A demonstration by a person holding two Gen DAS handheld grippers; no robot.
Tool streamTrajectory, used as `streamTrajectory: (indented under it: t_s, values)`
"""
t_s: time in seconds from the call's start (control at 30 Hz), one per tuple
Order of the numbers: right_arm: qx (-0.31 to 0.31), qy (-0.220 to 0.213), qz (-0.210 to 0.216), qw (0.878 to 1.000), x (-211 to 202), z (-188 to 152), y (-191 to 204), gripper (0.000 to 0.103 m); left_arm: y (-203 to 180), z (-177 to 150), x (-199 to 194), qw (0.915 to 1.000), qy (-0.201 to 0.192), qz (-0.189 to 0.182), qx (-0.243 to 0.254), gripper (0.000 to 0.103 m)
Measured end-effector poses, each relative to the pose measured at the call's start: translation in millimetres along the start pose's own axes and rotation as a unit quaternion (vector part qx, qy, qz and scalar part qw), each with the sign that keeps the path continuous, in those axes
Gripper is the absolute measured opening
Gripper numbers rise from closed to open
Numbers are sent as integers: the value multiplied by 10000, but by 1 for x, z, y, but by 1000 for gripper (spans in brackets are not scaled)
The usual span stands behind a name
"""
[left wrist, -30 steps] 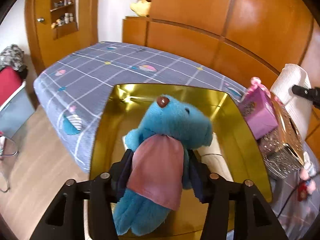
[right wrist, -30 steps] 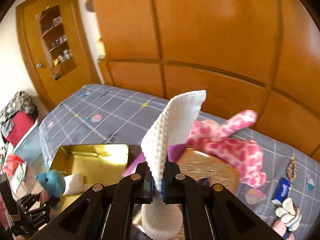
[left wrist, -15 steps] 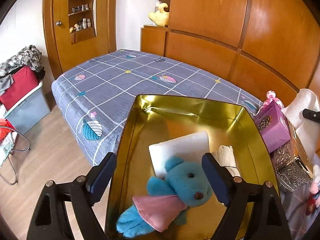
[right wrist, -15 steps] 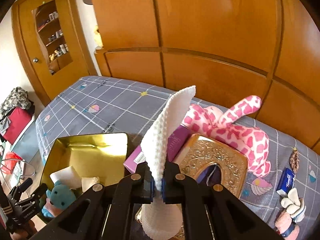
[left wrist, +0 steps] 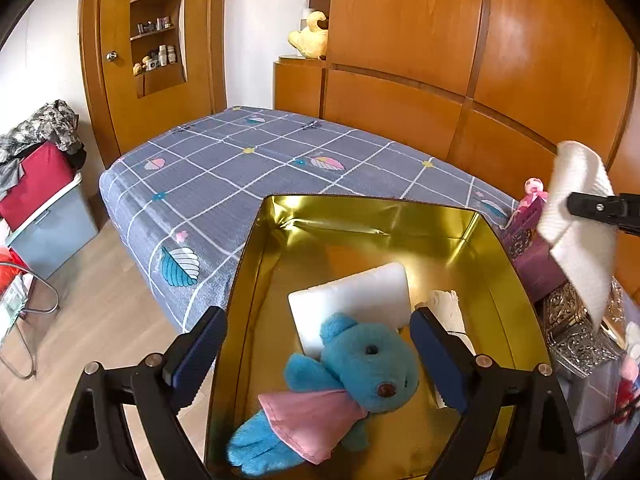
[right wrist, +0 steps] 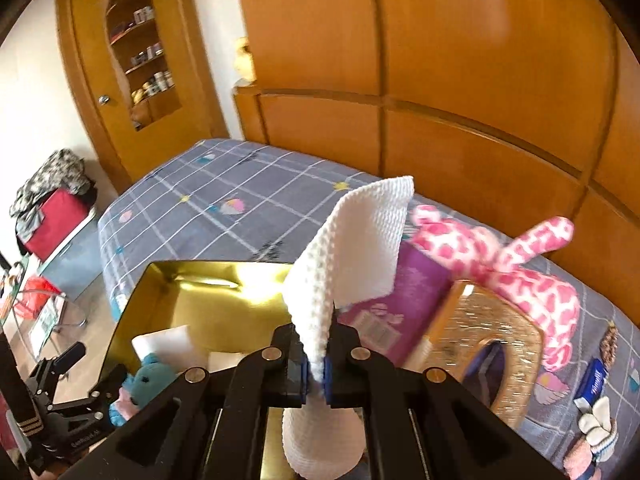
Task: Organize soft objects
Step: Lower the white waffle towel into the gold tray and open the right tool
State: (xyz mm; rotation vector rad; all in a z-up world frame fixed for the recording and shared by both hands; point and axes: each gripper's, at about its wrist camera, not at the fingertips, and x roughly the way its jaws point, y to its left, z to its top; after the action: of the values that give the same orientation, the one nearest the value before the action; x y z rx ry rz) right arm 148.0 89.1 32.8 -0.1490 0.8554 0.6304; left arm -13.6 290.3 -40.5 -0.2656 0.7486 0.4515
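Observation:
A blue teddy bear [left wrist: 352, 372] with a pink cloth lies in the gold box [left wrist: 512, 256] on the bed, against a white sponge block [left wrist: 352, 300] and a small white cloth [left wrist: 450, 310]. My left gripper [left wrist: 318, 354] is open and empty, its jaws on either side above the bear. My right gripper [right wrist: 316, 368] is shut on a white waffle cloth [right wrist: 356, 248], held up in the air to the right of the gold box [right wrist: 216, 292]. That cloth also shows in the left wrist view [left wrist: 580, 224]. The bear shows in the right wrist view [right wrist: 150, 376].
A purple box [right wrist: 404, 300], a gold ornate tissue box [right wrist: 492, 344] and a pink spotted plush [right wrist: 520, 264] lie right of the gold box. Small toys [right wrist: 596, 428] lie at the far right. The grey checked bed [left wrist: 248, 160] reaches a wooden wall. Bins [left wrist: 44, 208] stand on the floor.
My left gripper opened and let go of the blue bear, which now lies in the gold box; the gripper drew back. My right gripper moved left toward the box with the white cloth.

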Motion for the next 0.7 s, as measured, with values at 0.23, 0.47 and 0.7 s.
streamTrajectory:
  t_s: [0.23, 0.47, 0.7]
  values:
    - [-287, 311, 305, 9986, 28, -6, 43, 3, 5, 1, 1, 10000, -23, -40, -82, 93]
    - [-369, 898, 456, 9942, 76, -22, 66, 15, 6, 2, 1, 9999, -38, -42, -96, 93]
    - [-140, 959, 394, 9945, 74, -28, 54, 40, 5, 2, 2, 10000, -18, -34, -90, 93]
